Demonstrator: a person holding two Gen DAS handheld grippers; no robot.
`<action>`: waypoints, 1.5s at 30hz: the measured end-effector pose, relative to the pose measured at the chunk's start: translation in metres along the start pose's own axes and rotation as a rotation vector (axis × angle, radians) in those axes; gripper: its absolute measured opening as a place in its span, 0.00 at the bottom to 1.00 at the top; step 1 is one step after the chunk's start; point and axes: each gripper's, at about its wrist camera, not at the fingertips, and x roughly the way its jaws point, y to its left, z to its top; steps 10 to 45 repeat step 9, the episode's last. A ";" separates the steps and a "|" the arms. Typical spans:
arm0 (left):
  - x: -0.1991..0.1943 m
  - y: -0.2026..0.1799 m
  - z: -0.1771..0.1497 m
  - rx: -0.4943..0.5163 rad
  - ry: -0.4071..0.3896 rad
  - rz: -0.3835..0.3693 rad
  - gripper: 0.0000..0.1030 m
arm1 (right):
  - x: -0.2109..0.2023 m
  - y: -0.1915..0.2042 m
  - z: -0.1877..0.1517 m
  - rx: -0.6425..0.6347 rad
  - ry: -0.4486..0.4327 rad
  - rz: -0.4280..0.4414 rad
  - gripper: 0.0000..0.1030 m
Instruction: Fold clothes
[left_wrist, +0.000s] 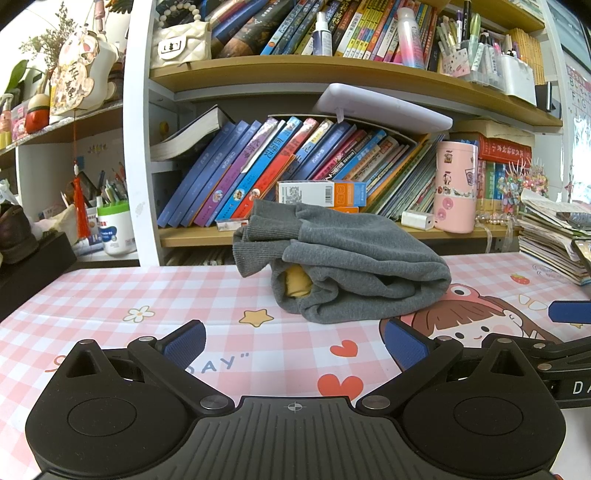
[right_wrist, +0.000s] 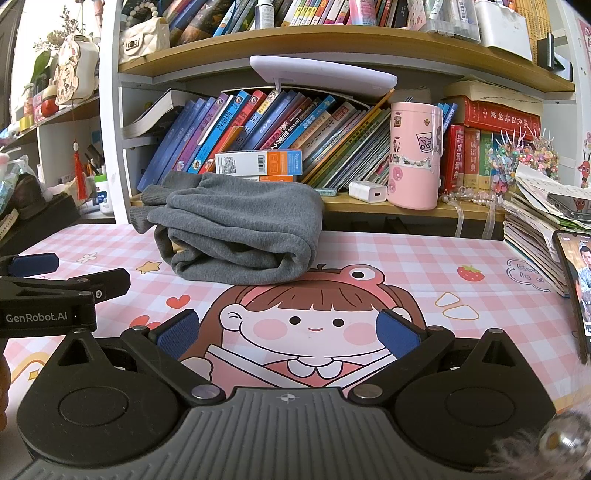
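While both grippers hover with jaws spread wide and empty, the left gripper (left_wrist: 293, 341) and right gripper (right_wrist: 288, 328) face a folded grey knit garment (right_wrist: 236, 236) at eleven o'clock on the pink checked cartoon-print table (right_wrist: 406, 258); a pink stickered cylindrical canister (right_wrist: 415, 155) stands behind at one o'clock on the bookshelf, a phone (right_wrist: 576, 288) at three.

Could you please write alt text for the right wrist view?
A folded grey knit garment lies on a pink checked cartoon table mat, with the open right tool empty before it. Crowded bookshelves stand behind.

Pink checked table (right_wrist: 388, 251) under folded grey garment (right_wrist: 236, 236), phone (right_wrist: 576, 280).
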 end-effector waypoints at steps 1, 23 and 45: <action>0.000 0.000 0.000 0.001 -0.001 -0.002 1.00 | 0.000 0.000 0.000 0.000 0.000 0.000 1.00; -0.001 -0.001 0.000 0.004 -0.008 -0.002 1.00 | 0.001 0.000 0.000 -0.001 0.004 0.000 1.00; -0.001 -0.001 0.000 0.004 -0.008 -0.002 1.00 | 0.001 0.000 0.000 -0.001 0.004 0.000 1.00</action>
